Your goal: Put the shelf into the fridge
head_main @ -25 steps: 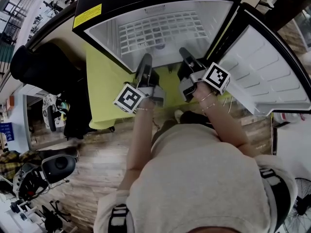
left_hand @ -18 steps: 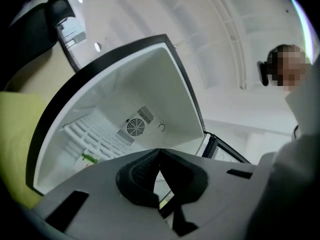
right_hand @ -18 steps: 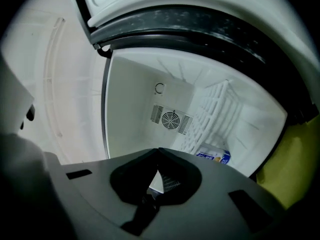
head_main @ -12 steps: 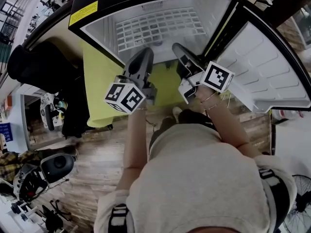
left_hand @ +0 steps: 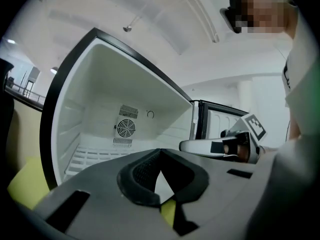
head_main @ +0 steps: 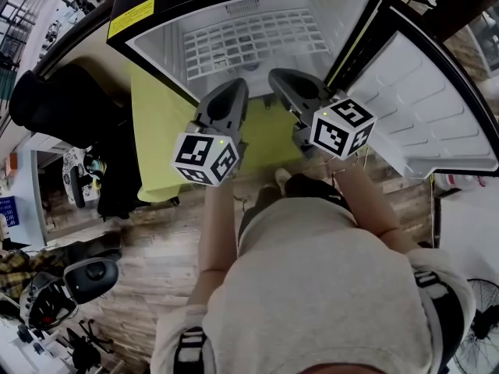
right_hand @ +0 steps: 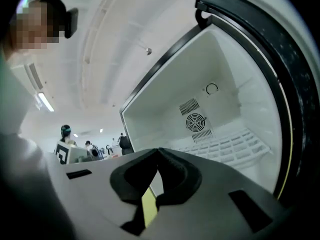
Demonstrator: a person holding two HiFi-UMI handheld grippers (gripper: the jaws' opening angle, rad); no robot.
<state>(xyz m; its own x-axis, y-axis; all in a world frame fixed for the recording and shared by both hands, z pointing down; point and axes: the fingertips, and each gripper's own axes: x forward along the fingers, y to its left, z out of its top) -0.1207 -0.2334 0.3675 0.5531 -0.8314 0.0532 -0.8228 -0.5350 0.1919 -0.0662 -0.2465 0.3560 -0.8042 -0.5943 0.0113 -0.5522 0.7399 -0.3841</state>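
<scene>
The white wire shelf (head_main: 257, 37) lies flat low inside the open black fridge (head_main: 136, 10); it also shows in the left gripper view (left_hand: 95, 156) and the right gripper view (right_hand: 225, 146). My left gripper (head_main: 232, 92) is just outside the fridge opening. It is shut, with nothing between its jaws (left_hand: 160, 151). Beside it, my right gripper (head_main: 281, 80) is shut on nothing too (right_hand: 159, 151). Neither one touches the shelf.
The fridge door (head_main: 425, 107) stands open at the right, with white inner racks. A yellow-green cloth (head_main: 160, 131) lies under and in front of the fridge. A round fan grille (left_hand: 126, 129) sits in the back wall. Dark bags and gear (head_main: 70, 279) crowd the wooden floor at left.
Both grippers have drawn back from the fridge's front edge and tilted upward, their marker cubes turning toward me. The shelf has stayed in the fridge.
</scene>
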